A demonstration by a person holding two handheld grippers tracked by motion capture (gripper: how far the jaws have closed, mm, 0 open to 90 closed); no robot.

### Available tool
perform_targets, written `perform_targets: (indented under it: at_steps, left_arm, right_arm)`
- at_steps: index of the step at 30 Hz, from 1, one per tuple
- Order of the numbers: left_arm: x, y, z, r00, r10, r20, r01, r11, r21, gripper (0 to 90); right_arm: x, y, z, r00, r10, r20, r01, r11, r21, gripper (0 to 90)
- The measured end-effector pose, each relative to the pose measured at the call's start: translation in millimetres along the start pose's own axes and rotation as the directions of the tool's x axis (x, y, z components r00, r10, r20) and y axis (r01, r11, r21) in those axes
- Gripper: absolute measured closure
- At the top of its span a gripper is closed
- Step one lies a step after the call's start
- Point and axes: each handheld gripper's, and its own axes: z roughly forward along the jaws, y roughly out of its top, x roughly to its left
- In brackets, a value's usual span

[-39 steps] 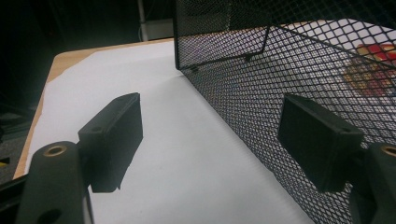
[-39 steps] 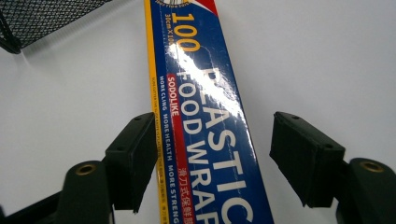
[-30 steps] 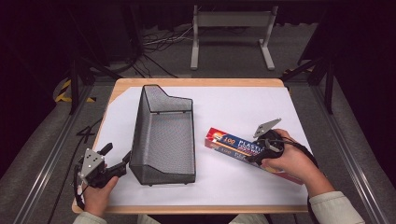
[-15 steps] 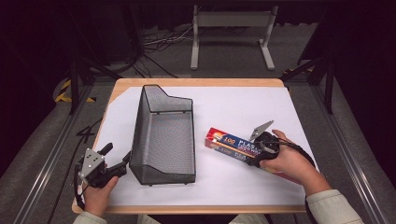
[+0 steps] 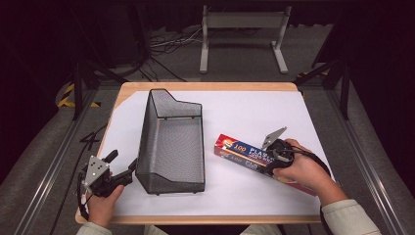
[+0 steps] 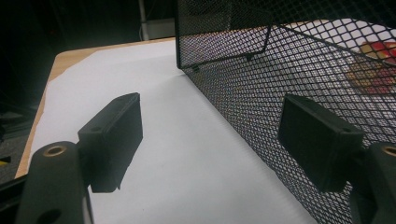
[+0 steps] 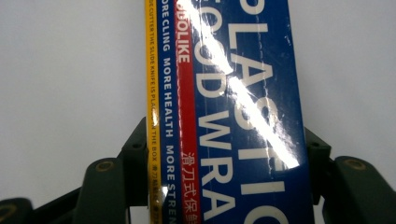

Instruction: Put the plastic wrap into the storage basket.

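The plastic wrap box (image 5: 254, 157) lies flat on the white table cover (image 5: 244, 117), right of the black mesh basket (image 5: 171, 142). The right gripper (image 7: 224, 179) is on it near the middle, a jaw pressed on each long side. The left gripper (image 6: 210, 140) sits wide open just beside the basket's outer wall, holding nothing

A wooden table (image 5: 205, 86) under white sheet (image 5: 254, 112) stands on grey floor (image 5: 44, 147), dark room behind.
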Motion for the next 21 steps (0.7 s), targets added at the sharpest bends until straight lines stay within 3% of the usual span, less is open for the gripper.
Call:
perform_targets:
  at_steps: [7,14,21]
  left_arm:
    - [-0.9,0.6,0.3,1.0000,0.002,0.003,-0.002,1.0000,-0.001,23.0]
    - [0.1,0.5,-0.5,1.0000,-0.001,-0.002,0.001,1.0000,-0.004,23.0]
    - [0.3,0.1,-1.0,1.0000,-0.005,-0.003,0.004,1.0000,-0.004,23.0]
  right_arm:
    - [1.0,1.1,-11.3,0.9991,0.042,0.010,-0.041,0.997,-0.064,40.0]
    - [1.0,4.5,-31.8,0.9953,0.090,0.037,-0.082,0.982,-0.173,39.9]
    - [3.5,9.7,-44.6,0.9920,0.117,0.047,-0.105,0.973,-0.204,39.9]
